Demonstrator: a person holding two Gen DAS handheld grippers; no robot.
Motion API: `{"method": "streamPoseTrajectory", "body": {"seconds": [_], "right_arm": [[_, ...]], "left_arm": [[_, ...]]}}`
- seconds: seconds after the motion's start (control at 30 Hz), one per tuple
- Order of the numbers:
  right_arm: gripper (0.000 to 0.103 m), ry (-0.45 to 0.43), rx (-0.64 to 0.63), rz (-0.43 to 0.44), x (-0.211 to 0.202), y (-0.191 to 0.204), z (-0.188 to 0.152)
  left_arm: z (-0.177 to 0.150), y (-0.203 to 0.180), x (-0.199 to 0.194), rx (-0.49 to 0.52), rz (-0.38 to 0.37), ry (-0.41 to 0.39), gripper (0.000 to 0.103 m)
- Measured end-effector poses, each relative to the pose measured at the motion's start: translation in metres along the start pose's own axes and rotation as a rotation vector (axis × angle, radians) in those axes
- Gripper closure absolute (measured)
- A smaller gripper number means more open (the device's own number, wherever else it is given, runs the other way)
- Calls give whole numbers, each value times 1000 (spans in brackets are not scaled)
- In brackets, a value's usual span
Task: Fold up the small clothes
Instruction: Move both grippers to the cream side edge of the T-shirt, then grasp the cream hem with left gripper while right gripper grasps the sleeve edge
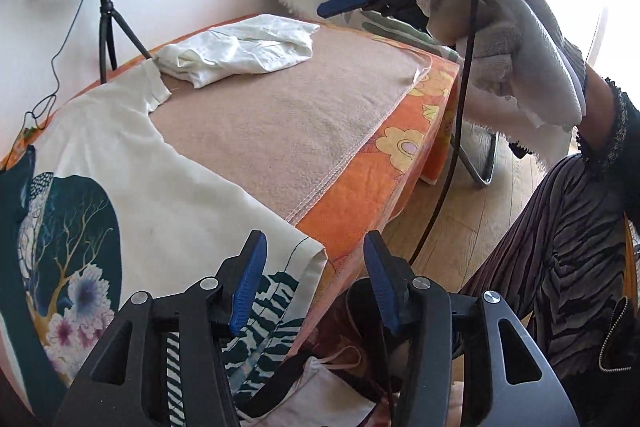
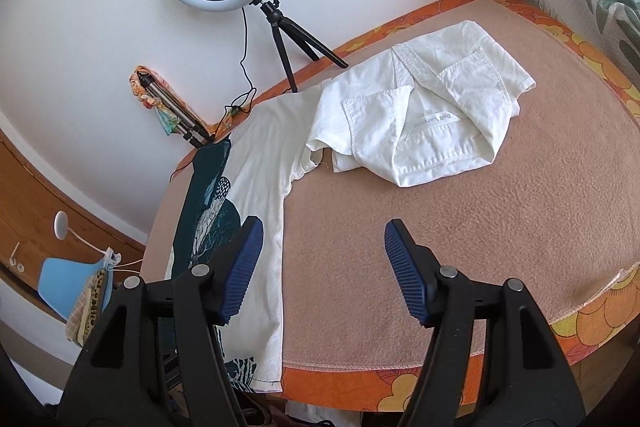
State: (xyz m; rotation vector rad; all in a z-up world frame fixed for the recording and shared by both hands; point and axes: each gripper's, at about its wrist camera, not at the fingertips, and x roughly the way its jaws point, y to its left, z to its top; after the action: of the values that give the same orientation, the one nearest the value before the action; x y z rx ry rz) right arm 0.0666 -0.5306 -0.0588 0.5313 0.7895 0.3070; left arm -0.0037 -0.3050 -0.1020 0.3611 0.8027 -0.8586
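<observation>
Two grippers with nothing between the jaws, left gripper (image 1: pixel 316 283) half apart over the bed's (image 2: pixel 440 227) near edge, right gripper (image 2: pixel 324 267) wide, printed T-shirt (image 2: pixel 264 163) flat along the left edge, white shirt (image 2: pixel 420 115) crumpled near the far edge.

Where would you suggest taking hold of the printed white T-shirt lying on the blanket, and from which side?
Probably at the hem corner of the printed T-shirt nearest the bed's front edge, coming in from that edge. There the fabric overhangs the pink blanket slightly, so a finger could slip underneath. Both the left gripper and the right gripper stand open and empty, so either is free.
</observation>
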Motion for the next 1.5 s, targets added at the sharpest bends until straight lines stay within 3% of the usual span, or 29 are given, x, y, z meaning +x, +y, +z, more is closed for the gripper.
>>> {"method": "streamPoseTrajectory", "body": {"seconds": [0.37, 0.5, 0.6, 0.87, 1.07, 1.23, 1.5], "right_arm": [[37, 11, -40, 6, 15, 8, 21], [37, 33, -45, 7, 33, 11, 35], [37, 52, -63, 4, 53, 18, 53], [37, 111, -184, -16, 139, 60, 124], [37, 168, -220, -135, 226, 69, 167], [37, 202, -228, -226, 280, 59, 185], [37, 274, -259, -266, 328, 55, 186]], "left_arm": [[-7, -1, 23, -24, 71, 48, 56], [-6, 10, 23, -68, 61, 15, 86], [-6, 21, 24, -117, 23, -10, 99], [-14, 48, 11, -312, -47, -89, 101], [-19, 69, -2, -440, -61, -152, 101], [-22, 76, -7, -476, -64, -171, 102], [-24, 71, -5, -460, -66, -171, 102]]}}
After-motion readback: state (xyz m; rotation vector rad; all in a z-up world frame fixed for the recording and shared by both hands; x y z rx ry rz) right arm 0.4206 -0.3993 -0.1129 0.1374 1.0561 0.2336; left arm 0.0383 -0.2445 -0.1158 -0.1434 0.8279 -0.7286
